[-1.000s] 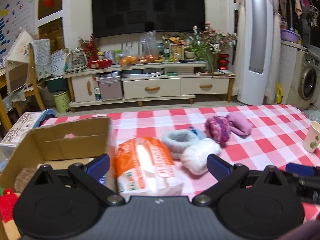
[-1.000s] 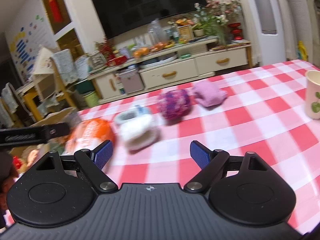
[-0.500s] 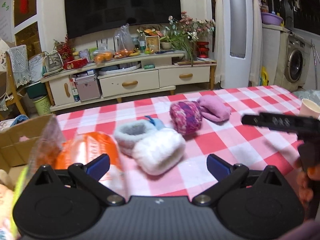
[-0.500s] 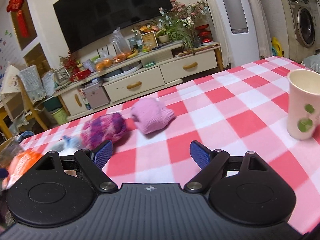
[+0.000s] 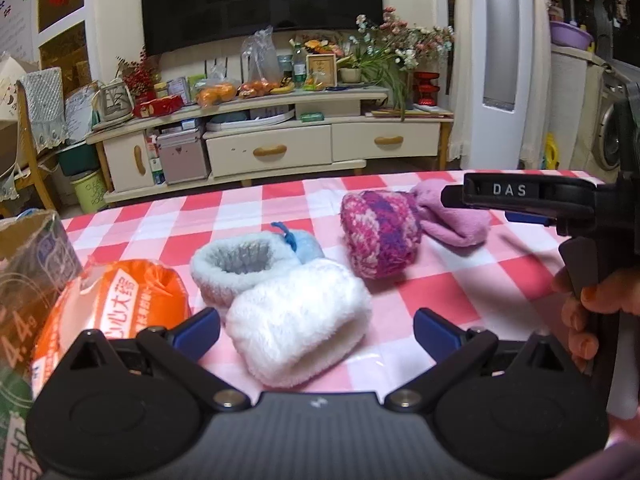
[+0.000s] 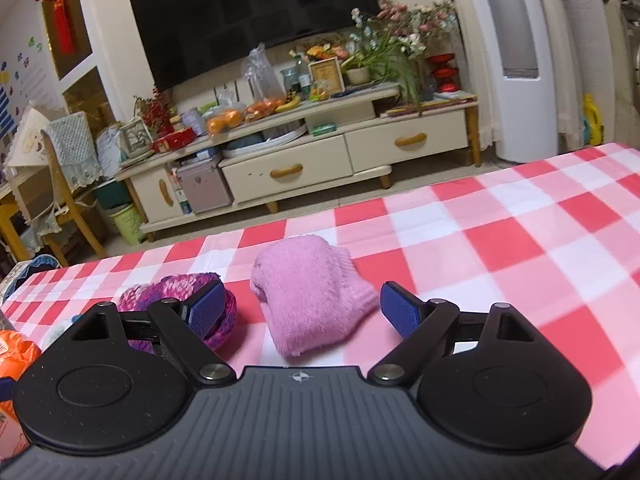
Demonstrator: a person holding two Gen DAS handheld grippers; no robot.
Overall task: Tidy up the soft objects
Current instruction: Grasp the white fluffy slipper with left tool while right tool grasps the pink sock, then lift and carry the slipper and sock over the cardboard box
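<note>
A white fluffy bootie [image 5: 298, 326] lies on the red-checked tablecloth [image 5: 480, 280] between the open fingers of my left gripper [image 5: 316, 330]. Behind it lies a pale blue bootie [image 5: 248, 258], then a pink-purple knitted hat [image 5: 380, 234] and a pink sock [image 5: 456, 220]. In the right wrist view my right gripper [image 6: 306, 308] is open with the pink sock [image 6: 312, 300] between its fingers; its left fingertip stands in front of the knitted hat [image 6: 176, 292]. The right gripper's body also shows in the left wrist view [image 5: 532, 196].
An orange plastic-wrapped pack [image 5: 108, 304] lies at the left beside a cardboard box edge [image 5: 24, 224]. The pack also shows in the right wrist view [image 6: 16, 352]. Beyond the table's far edge stands a TV cabinet [image 5: 280, 140].
My left gripper swung right from the box and pack to the white bootie. My right gripper moved right and forward to the pink sock; the paper cup left its view.
</note>
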